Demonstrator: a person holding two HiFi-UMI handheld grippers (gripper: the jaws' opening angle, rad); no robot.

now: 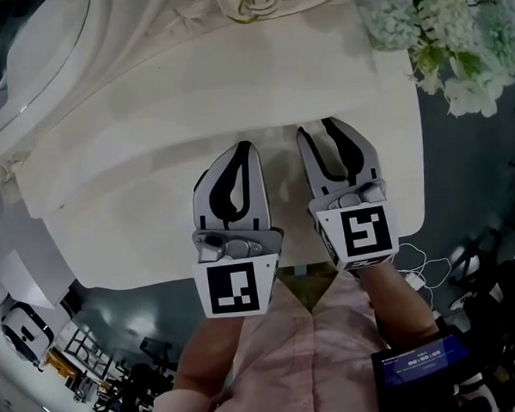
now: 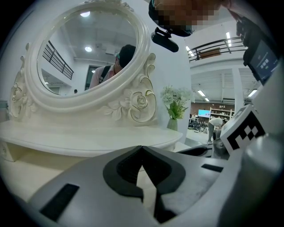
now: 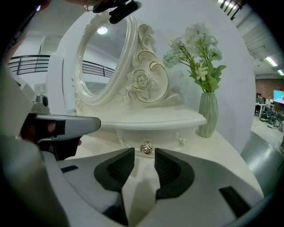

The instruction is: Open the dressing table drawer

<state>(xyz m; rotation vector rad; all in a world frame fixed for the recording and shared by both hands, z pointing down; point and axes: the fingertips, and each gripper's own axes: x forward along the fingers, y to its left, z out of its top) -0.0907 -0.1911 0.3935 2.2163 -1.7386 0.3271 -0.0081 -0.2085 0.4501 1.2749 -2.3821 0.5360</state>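
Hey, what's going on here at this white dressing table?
A person holds a gripper in each hand over the white dressing table. The right gripper has its jaws apart and lined up with the small rose-shaped drawer knob, which sits just ahead of them, not yet gripped. The left gripper hangs beside it, jaws together and empty. The drawer looks shut.
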